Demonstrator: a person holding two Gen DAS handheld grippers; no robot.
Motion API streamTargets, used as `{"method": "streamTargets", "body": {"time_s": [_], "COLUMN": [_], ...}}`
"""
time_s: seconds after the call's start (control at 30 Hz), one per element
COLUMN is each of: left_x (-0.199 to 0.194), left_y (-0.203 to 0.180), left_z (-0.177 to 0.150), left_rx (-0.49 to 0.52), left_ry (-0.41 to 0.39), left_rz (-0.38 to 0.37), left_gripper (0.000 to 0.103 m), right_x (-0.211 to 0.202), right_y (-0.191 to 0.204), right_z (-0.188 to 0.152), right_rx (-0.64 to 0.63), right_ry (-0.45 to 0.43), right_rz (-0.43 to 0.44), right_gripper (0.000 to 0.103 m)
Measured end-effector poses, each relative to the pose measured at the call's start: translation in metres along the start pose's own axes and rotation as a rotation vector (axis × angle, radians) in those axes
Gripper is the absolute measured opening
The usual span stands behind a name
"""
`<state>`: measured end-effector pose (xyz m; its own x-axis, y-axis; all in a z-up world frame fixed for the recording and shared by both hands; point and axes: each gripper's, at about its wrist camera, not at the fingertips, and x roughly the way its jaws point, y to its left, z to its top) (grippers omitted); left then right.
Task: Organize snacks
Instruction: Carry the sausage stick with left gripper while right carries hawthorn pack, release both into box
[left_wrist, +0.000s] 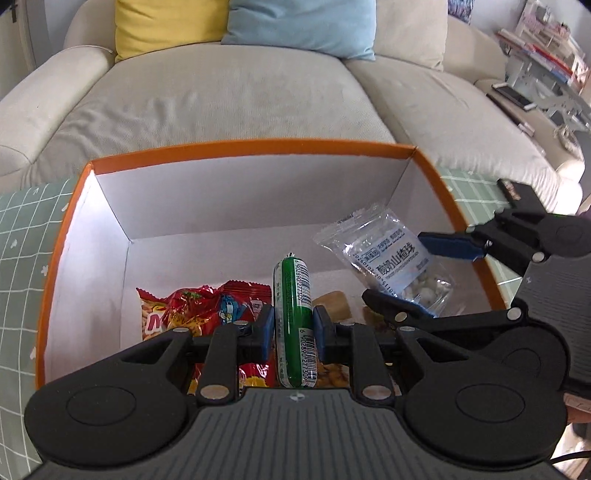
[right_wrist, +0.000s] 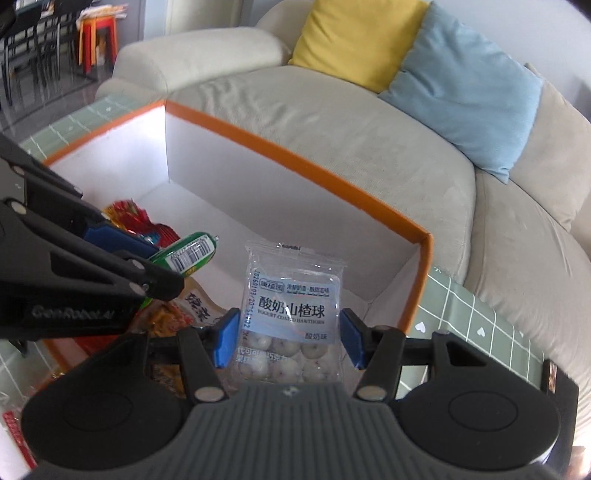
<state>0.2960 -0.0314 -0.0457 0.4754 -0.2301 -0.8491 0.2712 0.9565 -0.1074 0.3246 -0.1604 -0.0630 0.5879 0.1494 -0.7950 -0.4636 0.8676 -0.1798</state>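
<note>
An orange-rimmed white box (left_wrist: 258, 146) stands open on the table. My left gripper (left_wrist: 293, 328) is shut on a green sausage stick (left_wrist: 294, 314) and holds it over the near part of the box. My right gripper (right_wrist: 288, 338) is shut on a clear bag of yogurt hawthorn balls (right_wrist: 291, 314) over the box's right side; the bag also shows in the left wrist view (left_wrist: 388, 258). Red snack packets (left_wrist: 192, 310) and tan snack packs (left_wrist: 334, 302) lie on the box floor. The left gripper and sausage (right_wrist: 192, 253) show at the left of the right wrist view.
A beige sofa (left_wrist: 229, 99) with a yellow cushion (left_wrist: 166, 22) and a blue cushion (left_wrist: 303, 26) sits right behind the box. A green checked tablecloth (left_wrist: 22, 236) covers the table (right_wrist: 476, 314). Shelves with clutter (left_wrist: 546, 59) stand far right.
</note>
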Motion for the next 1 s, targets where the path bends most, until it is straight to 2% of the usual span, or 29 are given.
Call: {"method": "streamTargets", "body": {"time_s": [0.2, 0.67, 0.87, 0.97, 1.0], "left_x": [0.017, 0.028, 0.019, 0.010, 0.005], "left_y": [0.000, 0.008, 0.008, 0.008, 0.008], "left_z": [0.004, 0.002, 0.004, 0.004, 0.004], "left_rx": [-0.022, -0.055, -0.047, -0.050, -0.045], "left_ry": [0.057, 0.066, 0.032, -0.005, -0.019], "left_rz": [0.006, 0.022, 0.017, 0.018, 0.021], "left_gripper": [0.024, 0.024, 0.046, 0.067, 0.068], "right_x": [0.018, 0.024, 0.025, 0.024, 0.022], "right_y": [0.004, 0.005, 0.008, 0.010, 0.010], "right_z": [0.005, 0.005, 0.006, 0.006, 0.006], "right_rx": [-0.061, -0.095, -0.101, -0.106, -0.111], "right_ry": [0.039, 0.065, 0.071, 0.066, 0.061], "right_rz": [-0.017, -0.027, -0.051, -0.062, -0.061], "right_gripper": [0.056, 0.058, 0.059, 0.068, 0.073]}}
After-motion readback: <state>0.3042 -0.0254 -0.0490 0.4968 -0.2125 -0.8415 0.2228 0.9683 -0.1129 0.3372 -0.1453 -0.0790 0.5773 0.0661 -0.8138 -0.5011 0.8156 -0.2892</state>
